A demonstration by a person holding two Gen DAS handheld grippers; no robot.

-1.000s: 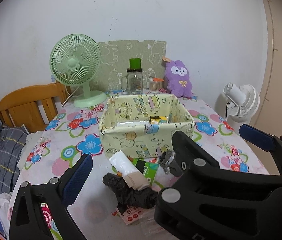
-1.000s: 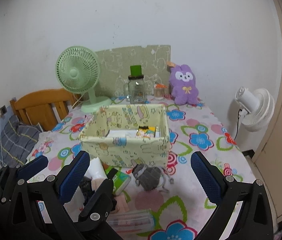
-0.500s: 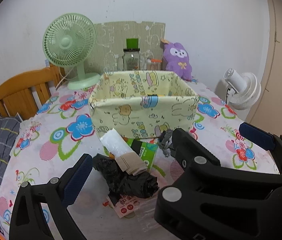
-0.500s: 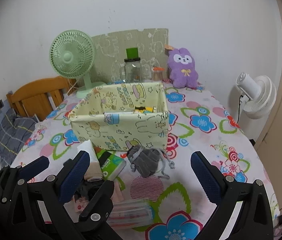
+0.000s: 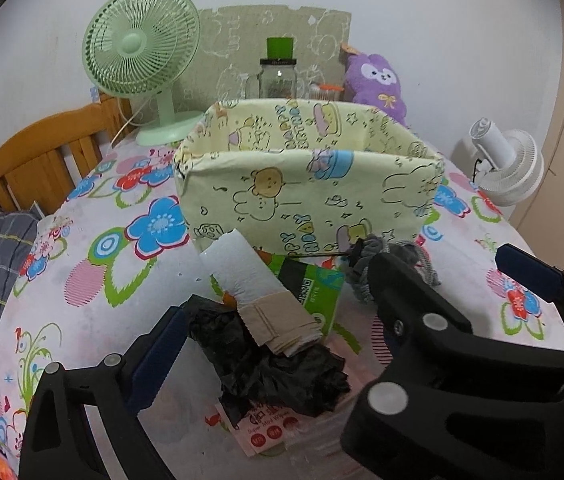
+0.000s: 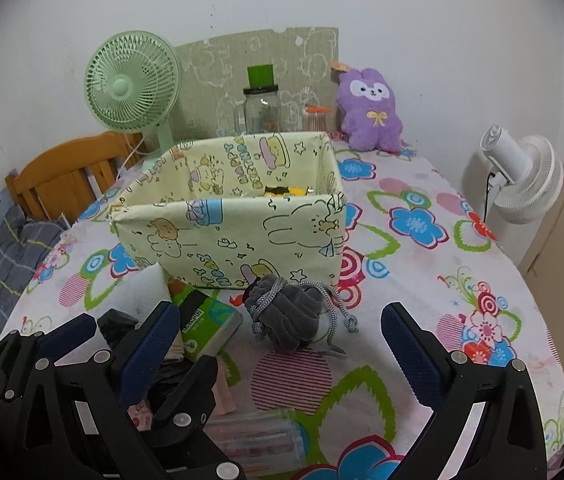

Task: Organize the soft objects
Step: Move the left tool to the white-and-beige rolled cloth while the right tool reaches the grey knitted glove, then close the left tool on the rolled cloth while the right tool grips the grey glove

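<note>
Black plastic, a crumpled bag (image 5: 282, 372), lies at the left of the heap, straight ahead of your left tool (image 5: 333, 312), whose blue pads stand spread wide with nothing between them; across the bag rests a white roll (image 5: 250, 284) with a beige band, its long axis running from far-left to near-right, so it sits skew to your jaw line; just right of the roll is a green pack (image 5: 313, 292), flat on the worktop (image 5: 94, 264); further right the grey pouch (image 6: 285, 316) slumps with its cords trailing, touching or nearly touching the front wall of the box (image 6: 242, 236); your right tool (image 6: 278, 336) frames that pouch squarely, pads likewise spread and empty, one on either side of it.

Judging from this, the pouch is the right hand's job and the roll or bag the left's; the box stands directly behind both, open at the top, so each lift would go forward and up over the near wall; a clear packet (image 6: 258, 436) lies close under the right tool.
</note>
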